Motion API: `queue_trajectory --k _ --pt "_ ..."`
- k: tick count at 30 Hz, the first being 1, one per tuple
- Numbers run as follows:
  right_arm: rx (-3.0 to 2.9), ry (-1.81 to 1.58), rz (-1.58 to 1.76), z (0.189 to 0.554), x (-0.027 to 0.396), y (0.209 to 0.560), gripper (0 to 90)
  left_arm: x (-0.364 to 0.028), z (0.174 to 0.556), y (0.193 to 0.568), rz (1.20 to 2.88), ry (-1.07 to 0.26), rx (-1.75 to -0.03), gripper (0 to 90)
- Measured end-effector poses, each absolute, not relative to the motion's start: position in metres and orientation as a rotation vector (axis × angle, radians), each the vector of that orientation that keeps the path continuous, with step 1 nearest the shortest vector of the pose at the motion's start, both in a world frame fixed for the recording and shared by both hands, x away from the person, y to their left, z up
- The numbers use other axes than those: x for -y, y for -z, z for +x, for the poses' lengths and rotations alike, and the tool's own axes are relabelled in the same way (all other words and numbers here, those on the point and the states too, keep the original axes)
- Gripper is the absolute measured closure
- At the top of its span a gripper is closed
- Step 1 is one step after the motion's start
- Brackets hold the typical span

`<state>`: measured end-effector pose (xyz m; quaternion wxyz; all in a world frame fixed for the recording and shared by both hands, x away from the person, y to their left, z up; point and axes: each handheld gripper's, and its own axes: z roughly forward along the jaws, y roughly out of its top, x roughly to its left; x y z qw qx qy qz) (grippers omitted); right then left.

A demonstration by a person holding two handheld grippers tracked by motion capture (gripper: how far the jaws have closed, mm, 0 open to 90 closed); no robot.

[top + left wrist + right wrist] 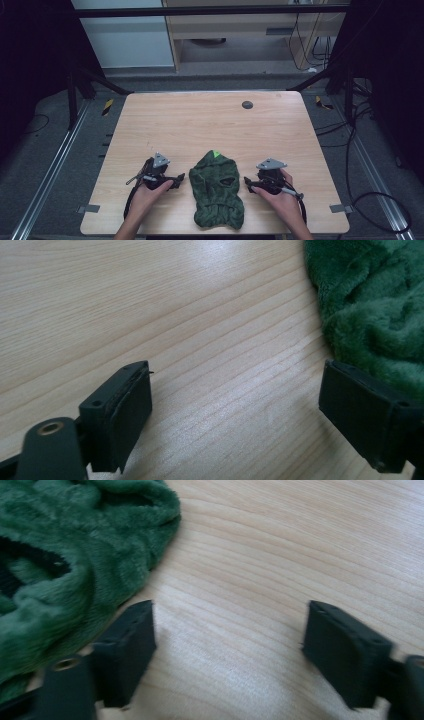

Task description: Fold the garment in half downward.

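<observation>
A crumpled dark green fleece garment (217, 190) lies on the wooden table (210, 125) near its front edge, with a small bright green tag at its far end. My left gripper (181, 179) rests just left of it, open, its jaws wide apart over bare wood (235, 410); the green fleece (375, 305) lies past the right jaw. On the other side, my right gripper (246, 183) is open too, jaws spread over the table (230, 655), and the fleece (75, 555) reaches the left jaw. Neither holds anything.
A small dark round disc (247, 104) sits near the table's far edge. Black frame bars and cables surround the table; metal rails run along the floor on both sides. Bare wood stretches beyond the garment.
</observation>
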<state>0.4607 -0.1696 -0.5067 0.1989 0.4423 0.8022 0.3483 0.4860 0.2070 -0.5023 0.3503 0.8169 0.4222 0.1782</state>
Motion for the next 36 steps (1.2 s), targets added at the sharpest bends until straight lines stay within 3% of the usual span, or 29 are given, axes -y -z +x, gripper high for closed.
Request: queue_trajectory --k 6,15,24,27,36 --pt "-2.326 -0.900 1.171 0.463 0.171 0.495 44.0 -0.209 0.492 0.488 2.108 -0.432 -1.109 21.1" --pt "-2.411 -0.921 1.170 0.481 0.166 0.480 57.6 -0.195 0.501 0.482 2.159 -0.333 -1.094 26.1" --pt "-2.435 -1.016 1.117 0.494 0.148 0.467 76.2 -0.182 0.501 0.466 2.184 -0.303 -1.048 40.5" --pt "-2.455 -1.020 1.098 0.497 0.140 0.467 75.8 -0.180 0.501 0.469 2.193 -0.295 -1.044 40.7" --pt "-2.472 -1.015 1.124 0.503 0.128 0.469 61.9 -0.178 0.503 0.473 2.226 -0.291 -1.029 34.0"
